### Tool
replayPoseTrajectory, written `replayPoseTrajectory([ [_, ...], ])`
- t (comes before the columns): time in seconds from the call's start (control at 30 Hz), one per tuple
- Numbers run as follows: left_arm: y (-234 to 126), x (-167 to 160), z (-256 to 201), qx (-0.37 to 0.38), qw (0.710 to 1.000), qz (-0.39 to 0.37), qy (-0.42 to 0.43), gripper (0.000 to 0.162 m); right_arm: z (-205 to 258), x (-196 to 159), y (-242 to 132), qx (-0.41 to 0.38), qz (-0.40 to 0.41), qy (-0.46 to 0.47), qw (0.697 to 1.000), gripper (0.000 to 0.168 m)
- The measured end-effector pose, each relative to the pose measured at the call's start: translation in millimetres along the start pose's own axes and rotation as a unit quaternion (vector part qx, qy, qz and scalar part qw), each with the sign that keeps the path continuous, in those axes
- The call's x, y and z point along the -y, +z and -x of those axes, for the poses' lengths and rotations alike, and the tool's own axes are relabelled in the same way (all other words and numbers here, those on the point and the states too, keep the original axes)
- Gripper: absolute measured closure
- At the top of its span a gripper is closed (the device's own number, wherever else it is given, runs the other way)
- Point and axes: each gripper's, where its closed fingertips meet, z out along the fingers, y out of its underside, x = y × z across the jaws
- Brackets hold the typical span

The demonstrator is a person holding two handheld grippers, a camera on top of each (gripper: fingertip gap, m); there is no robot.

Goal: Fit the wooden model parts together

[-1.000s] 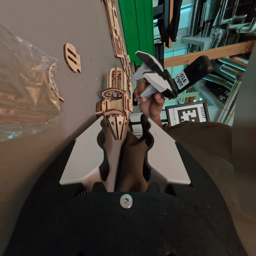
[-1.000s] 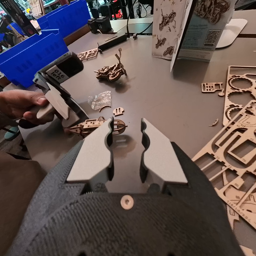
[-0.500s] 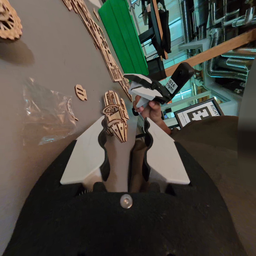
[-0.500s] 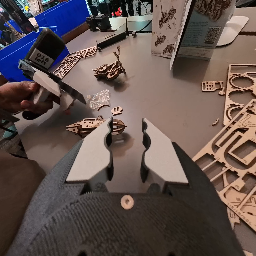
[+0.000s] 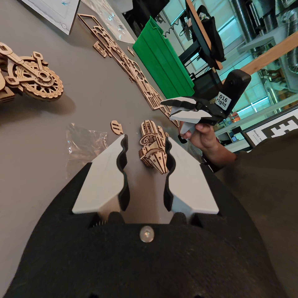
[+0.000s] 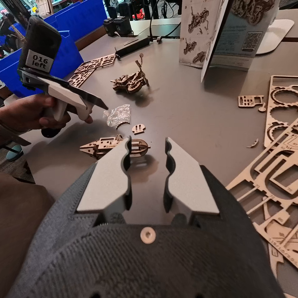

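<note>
Workshop or lab, grey worktable (image 6: 185, 112), blue storage bins (image 6: 69, 53), green bin (image 5: 161, 61), exposed ceiling pipes (image 5: 248, 17)

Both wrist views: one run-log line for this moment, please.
left gripper: open, empty, above table | right gripper: open, empty | pointed wooden subassembly: lying on table, ungrasped | small slotted piece: loose beside it

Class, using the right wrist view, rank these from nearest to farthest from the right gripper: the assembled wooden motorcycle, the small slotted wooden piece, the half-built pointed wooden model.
From the right gripper:
1. Half-built pointed wooden model, partly behind its left finger.
2. Small slotted wooden piece, just beyond, slightly left.
3. Assembled wooden motorcycle, far back, mid-table.
</note>
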Motion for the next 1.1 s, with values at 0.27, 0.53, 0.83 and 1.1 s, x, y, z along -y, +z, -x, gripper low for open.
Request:
replayPoseTrajectory([
  [0.27, -1.0, 1.4, 4.3, 0.012, 1.0, -0.006, 0.01, 0.118, 1.5, -0.6, 1.0, 0.002, 0.001, 0.0, 1.0, 0.128],
  [0.53, -0.2, 1.2, 5.4, 0.012, 1.0, -0.008, 0.01, 0.119, 3.4, -0.1, 0.5, 0.005, 0.0, 0.0, 1.0, 0.128],
  [0.83, 0.7, 0.3, 6.2, 0.013, 1.0, -0.007, 0.012, 0.12, 5.3, -0.2, 0.6, 0.009, 0.0, 0.002, 1.0, 0.128],
  [1.1, -0.1, 2.6, 3.9, 0.007, 1.0, -0.014, 0.014, 0.119, 5.5, -1.4, 1.4, 0.01, 0.003, 0.005, 1.0, 0.128],
])
